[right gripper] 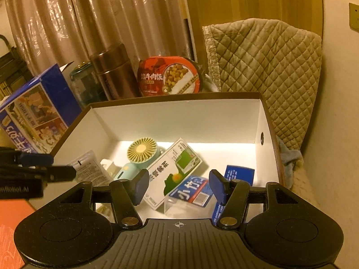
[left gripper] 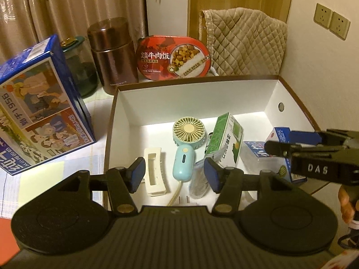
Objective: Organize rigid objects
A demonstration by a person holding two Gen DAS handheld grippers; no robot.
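Left wrist view looked down into an open white-walled box [left gripper: 197,98] with a brown rim, which held the gathered items. A mint handheld fan [left gripper: 186,143] lay near its middle, a cream hair claw [left gripper: 154,170] just left of it and a green-and-white carton [left gripper: 226,139] just right, leaning over a clear cylindrical thing too blurred to name. Farther right lay a clear-lidded pack with blue print [left gripper: 258,157] and a blue-and-white carton [left gripper: 280,134], partly hidden by the right gripper [left gripper: 289,142]. The left gripper [left gripper: 175,172] hung over the box's near side with its fingers apart and nothing between them. In the right wrist view the right gripper [right gripper: 179,186] likewise stood spread and empty above the blue-printed pack, and a silver sachet [right gripper: 89,168] showed against the box's left wall.

Outside, a large blue illustrated box [left gripper: 40,112] stood tilted left of the box. Behind were a dark glass jar [left gripper: 80,67], a copper canister [left gripper: 112,53] and a red beef-rice meal tub [left gripper: 172,58] propped upright. A quilted beige cover [left gripper: 246,42] sat behind on the right, with two wall sockets [left gripper: 332,21] beyond. Curtains [left gripper: 67,6] filled the background. A hand at the right edge was cut off.
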